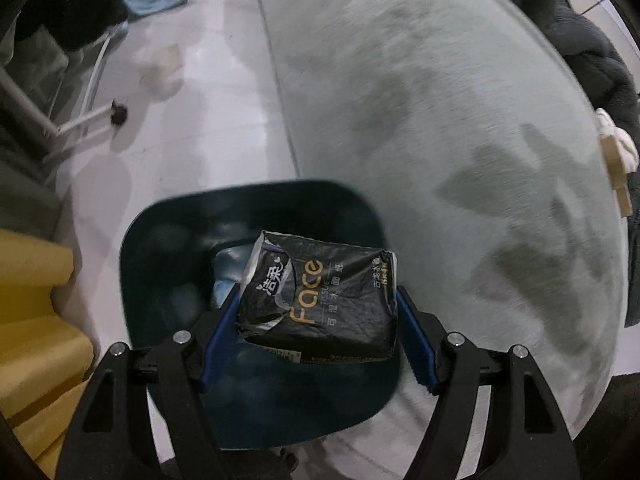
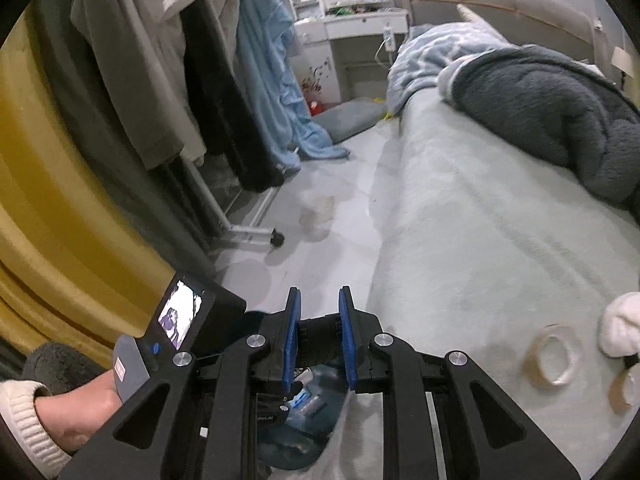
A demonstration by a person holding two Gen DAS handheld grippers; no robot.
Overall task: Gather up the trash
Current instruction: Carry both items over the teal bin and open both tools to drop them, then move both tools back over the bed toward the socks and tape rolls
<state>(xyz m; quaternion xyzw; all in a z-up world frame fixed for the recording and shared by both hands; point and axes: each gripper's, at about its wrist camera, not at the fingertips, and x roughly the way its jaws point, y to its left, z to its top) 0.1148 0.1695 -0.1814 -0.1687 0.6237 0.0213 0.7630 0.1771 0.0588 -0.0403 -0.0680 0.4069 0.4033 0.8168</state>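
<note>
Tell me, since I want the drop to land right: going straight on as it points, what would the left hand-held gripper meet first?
Probably the dark bin directly beyond the left hand-held gripper, which holds the black tissue pack; depth is unclear.

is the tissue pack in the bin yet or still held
Still held: the tissue pack sits between the left gripper's jaws, above the open bin, not dropped inside.
</note>
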